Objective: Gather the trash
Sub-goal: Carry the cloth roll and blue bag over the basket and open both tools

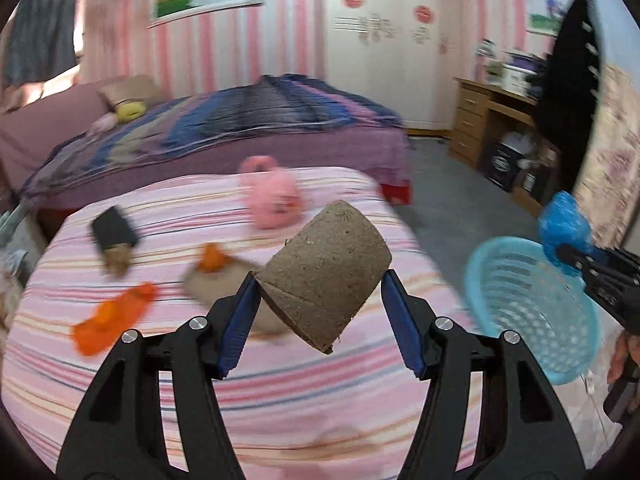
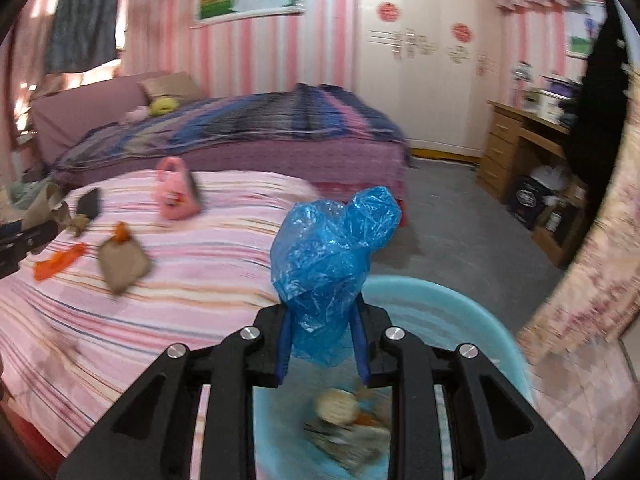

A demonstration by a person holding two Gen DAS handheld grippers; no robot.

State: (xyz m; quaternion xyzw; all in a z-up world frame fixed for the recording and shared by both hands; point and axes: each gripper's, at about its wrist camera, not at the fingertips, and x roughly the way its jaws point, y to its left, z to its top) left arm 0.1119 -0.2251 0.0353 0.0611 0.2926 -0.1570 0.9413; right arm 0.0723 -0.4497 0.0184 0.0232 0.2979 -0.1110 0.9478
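My left gripper (image 1: 320,304) is shut on a brown cardboard tube (image 1: 324,276) and holds it above the pink striped bed (image 1: 280,384). My right gripper (image 2: 324,344) is shut on a crumpled blue plastic bag (image 2: 328,252) and holds it over the light blue basket (image 2: 480,320); the bag also shows in the left wrist view (image 1: 562,228), above the basket (image 1: 532,312). The basket holds some scraps (image 2: 340,412). On the bed lie orange scraps (image 1: 112,320), a brown paper piece (image 2: 120,264) and a dark packet (image 1: 114,236).
A pink toy purse (image 1: 272,196) stands on the striped bed. A second bed with a purple-blue quilt (image 1: 240,128) lies behind. A wooden desk (image 1: 492,120) and white wardrobe (image 2: 420,60) stand at the right. Grey floor (image 2: 460,216) lies between.
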